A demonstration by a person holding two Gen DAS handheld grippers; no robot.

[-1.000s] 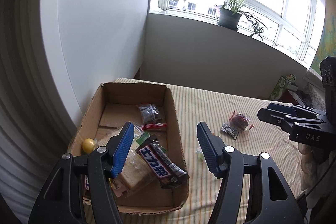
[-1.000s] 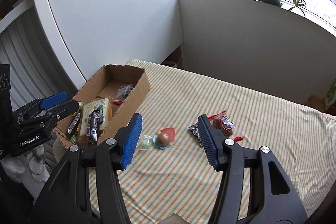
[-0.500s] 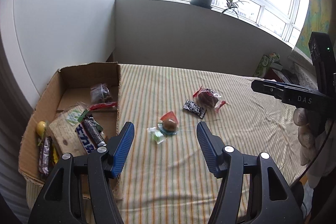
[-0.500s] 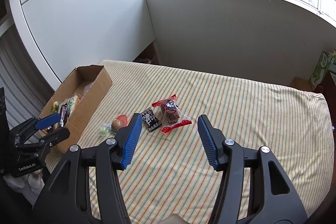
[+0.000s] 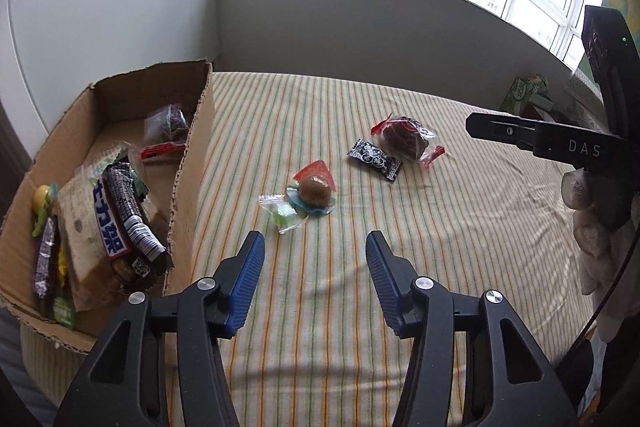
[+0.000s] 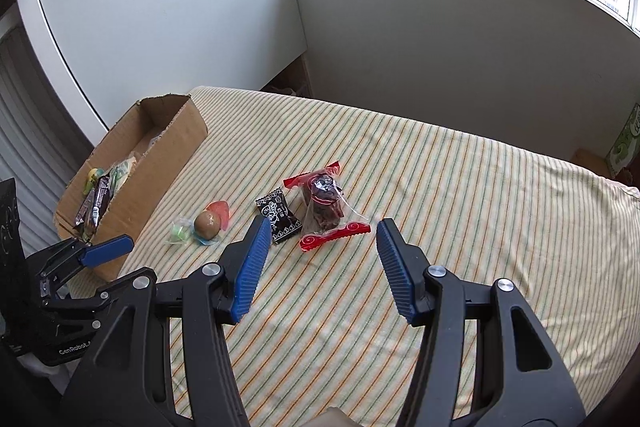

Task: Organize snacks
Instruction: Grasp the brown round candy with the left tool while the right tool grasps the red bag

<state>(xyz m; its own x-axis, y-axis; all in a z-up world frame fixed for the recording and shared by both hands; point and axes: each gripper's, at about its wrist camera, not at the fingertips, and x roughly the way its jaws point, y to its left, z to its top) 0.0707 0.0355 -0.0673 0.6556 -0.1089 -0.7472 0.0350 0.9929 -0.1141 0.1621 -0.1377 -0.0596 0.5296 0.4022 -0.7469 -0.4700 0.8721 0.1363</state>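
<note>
The left gripper (image 5: 315, 269), jaws empty and just narrowing, is aiming at the clear-wrapped brown sweet (image 5: 315, 190) lying on the striped bed (image 5: 440, 227) beside the brown cardboard box (image 5: 191, 163); the right gripper (image 6: 319, 263), jaws apart, is facing the red-edged clear packet (image 6: 324, 207). Straddling each wrapper squarely should help.

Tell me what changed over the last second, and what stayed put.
The left hand-held gripper swung away from above the cardboard box toward the loose snacks on the striped cloth, its jaws just closing partway with nothing between them. The right hand-held gripper shifted over to line up with the red-ended snack bag, empty and open. The snacks and box have not moved.
</note>
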